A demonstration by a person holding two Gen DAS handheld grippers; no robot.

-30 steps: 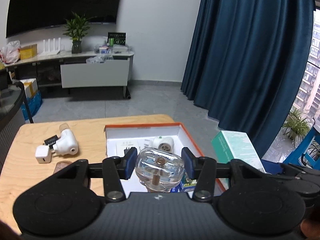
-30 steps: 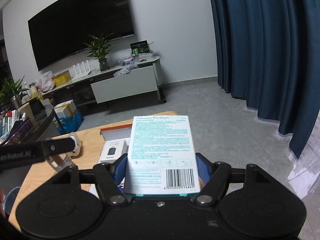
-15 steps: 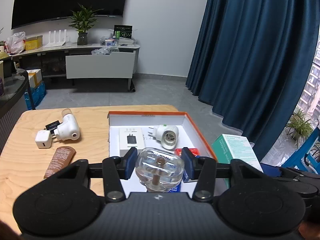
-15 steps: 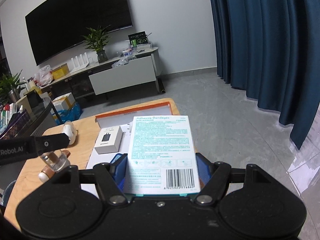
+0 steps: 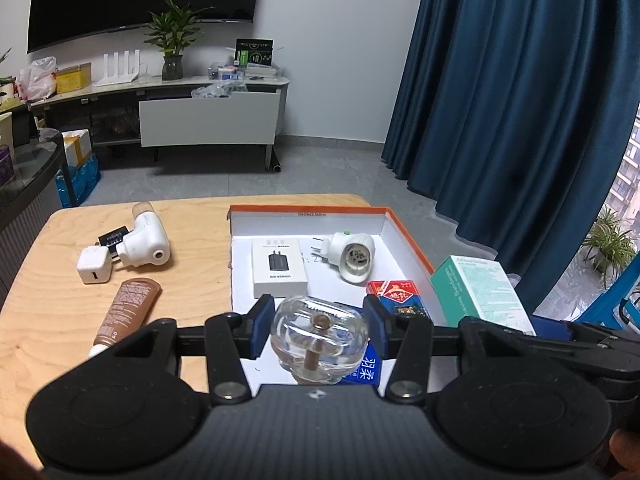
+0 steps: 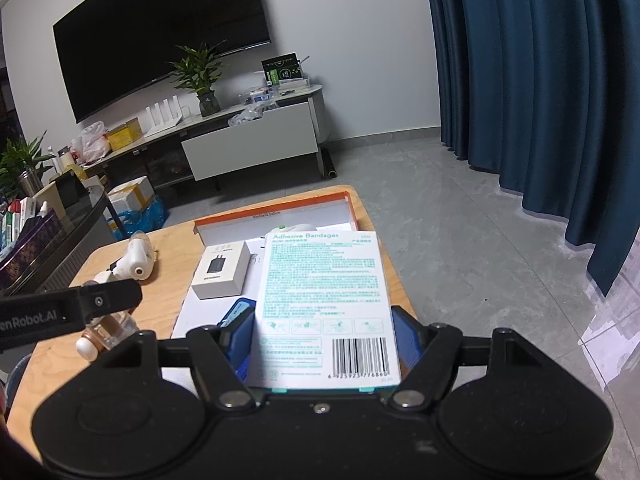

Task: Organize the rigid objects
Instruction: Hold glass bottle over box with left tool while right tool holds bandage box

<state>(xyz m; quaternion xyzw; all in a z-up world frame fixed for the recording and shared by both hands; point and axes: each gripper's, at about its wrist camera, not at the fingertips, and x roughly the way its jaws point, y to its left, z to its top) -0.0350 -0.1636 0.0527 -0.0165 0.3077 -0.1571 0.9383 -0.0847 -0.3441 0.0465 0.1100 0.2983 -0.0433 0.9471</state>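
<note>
So both hands are loaded right now. Left gripper has its fingers pinching a small clear glass bottle by its round sides, held up over the near end of the orange-edged box that sits on the wooden counter. Right gripper has its fingers squeezed on the long sides of a teal bandage carton, also hovering over the box, toward its right edge. Already lying in the box: a white charger carton, a white plug-in socket thing, a red card pack and something blue mostly hidden under the bottle. Still out on the counter to the left are a white nozzle gadget, a little white cube plug and a brown tube. My take on handling: the bottle looks smooth, curved and breakable, so it could twist or slip between flat pads, and I'd grip it across the widest part and set it down gently, no dropping. The bandage carton is probably light thin card that dents if squeezed hard, so a soft hold on the side walls near the middle seems right, then lay it flat in the free spot by the right wall.
</note>
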